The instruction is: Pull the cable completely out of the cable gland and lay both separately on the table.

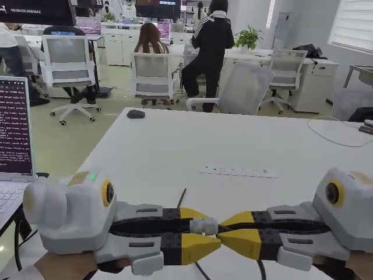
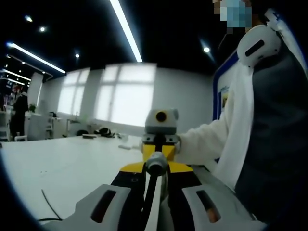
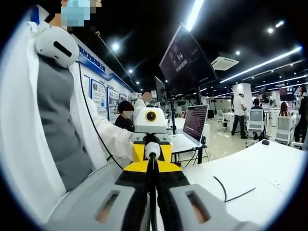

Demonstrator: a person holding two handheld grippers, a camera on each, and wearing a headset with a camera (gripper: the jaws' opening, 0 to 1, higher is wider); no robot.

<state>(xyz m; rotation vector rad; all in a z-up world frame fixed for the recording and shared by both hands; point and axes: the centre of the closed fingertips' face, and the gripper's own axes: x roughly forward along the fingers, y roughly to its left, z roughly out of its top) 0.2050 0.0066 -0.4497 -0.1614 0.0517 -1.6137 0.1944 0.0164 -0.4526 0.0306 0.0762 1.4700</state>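
Cable gland is sitting dead centre, held up above the near part of the table, and the left gripper is pinching it between closed yellow jaws. The right gripper is meeting it tip to tip, clamping on the black cable right where it is leaving the gland. So the pull looks to be in hand, with the cable not yet out. The next move is asking for both grips firm and a straight draw apart, then two separate set-downs. Just beyond, a thin black wire is lying loose, then a flat white strip. A computer mouse is farther back, well off the line. A laptop is glowing at the left edge, and office chairs are standing beyond.
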